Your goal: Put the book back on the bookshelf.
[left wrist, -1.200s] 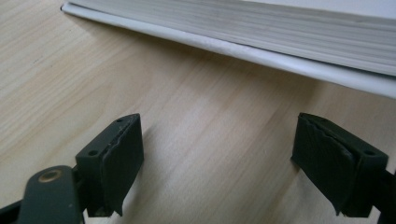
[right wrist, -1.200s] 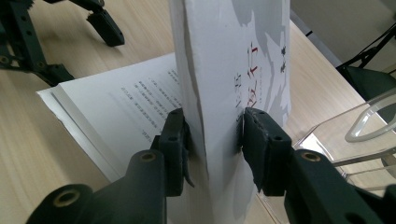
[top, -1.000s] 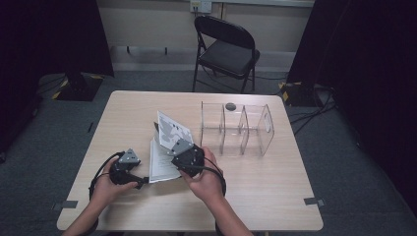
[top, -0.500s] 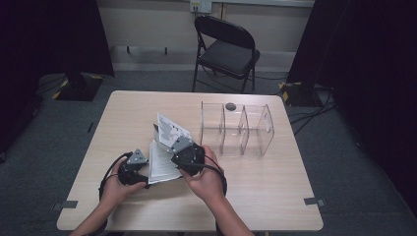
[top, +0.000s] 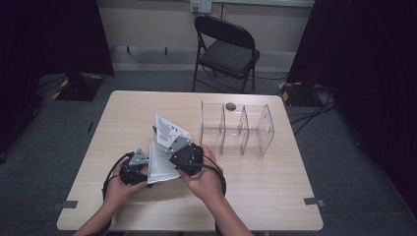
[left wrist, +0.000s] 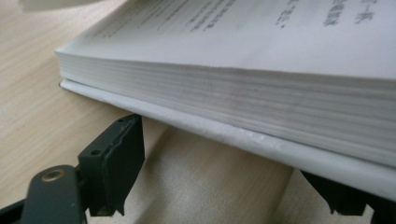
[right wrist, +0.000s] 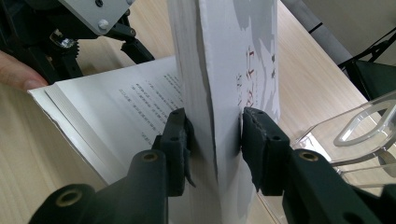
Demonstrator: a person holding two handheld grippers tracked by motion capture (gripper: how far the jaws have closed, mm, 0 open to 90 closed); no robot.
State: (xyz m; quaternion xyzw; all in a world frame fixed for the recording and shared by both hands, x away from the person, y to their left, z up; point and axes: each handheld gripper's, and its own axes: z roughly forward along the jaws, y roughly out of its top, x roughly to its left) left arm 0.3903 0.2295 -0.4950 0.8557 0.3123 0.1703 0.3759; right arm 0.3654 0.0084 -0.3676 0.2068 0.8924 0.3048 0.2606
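A white book [top: 158, 168] lies open on the wooden table [top: 275, 196]. Its front cover and a sheaf of pages [right wrist: 224, 70] stand upright, and my right gripper [right wrist: 215, 140] is shut on them, both pads pressing; the right gripper [top: 169, 145] sits in the hand right of the book. My left gripper [top: 146, 169] is at the book's left edge. In the left gripper view its jaws [left wrist: 229, 182] stand apart, with the thick page block [left wrist: 261, 93] and lower cover just above and between them. They have just been closing a little, and the pads do not press.
A clear plastic divider rack [top: 238, 129] stands right of the book, close to the right hand. A small dark round thing [top: 230, 105] lies behind it. A folding chair [top: 226, 49] stands beyond the table's far edge. Cables trail from both grippers.
My left gripper has edged right, up to the book's left edge. The right gripper keeps its grip on the raised cover and pages and has not moved.
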